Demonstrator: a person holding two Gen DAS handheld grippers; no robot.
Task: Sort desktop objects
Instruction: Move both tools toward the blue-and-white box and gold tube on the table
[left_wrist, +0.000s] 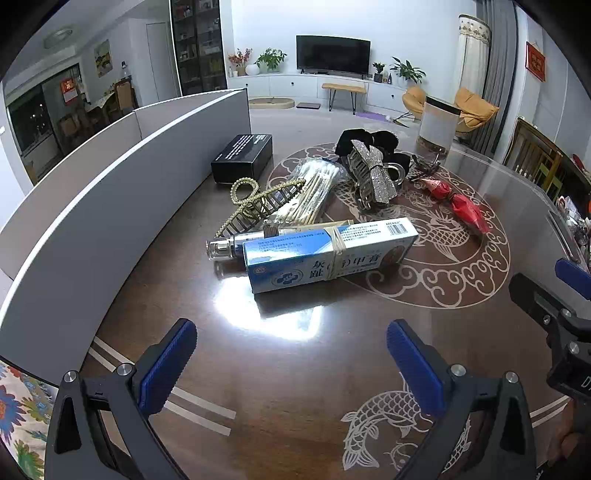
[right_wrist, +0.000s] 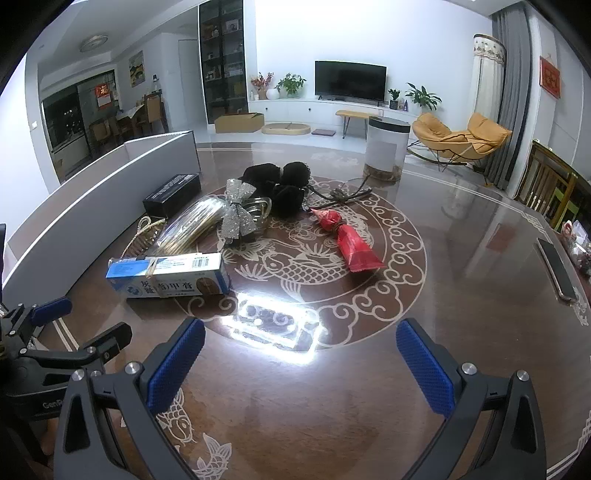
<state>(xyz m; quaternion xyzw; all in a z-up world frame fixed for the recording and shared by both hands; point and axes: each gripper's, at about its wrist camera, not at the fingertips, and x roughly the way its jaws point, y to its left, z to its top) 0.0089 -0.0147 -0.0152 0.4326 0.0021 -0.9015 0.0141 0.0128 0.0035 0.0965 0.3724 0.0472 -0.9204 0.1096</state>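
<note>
- Left gripper (left_wrist: 291, 363) and right gripper (right_wrist: 301, 363): jaws fully spread, empty, hovering above the table (right_wrist: 461, 295).
- Blue-white carton (left_wrist: 328, 254): nearest item, lying flat at the pile's front edge, banded to a glass vial (left_wrist: 229, 248).
- Likely light, rigid, crushable; best gripped across the long sides, mid-length.

Right tool (right_wrist: 300, 363) wide open above brown table (right_wrist: 461, 295), blue-white box (right_wrist: 168, 275), red packet (right_wrist: 351, 242) apart
</note>
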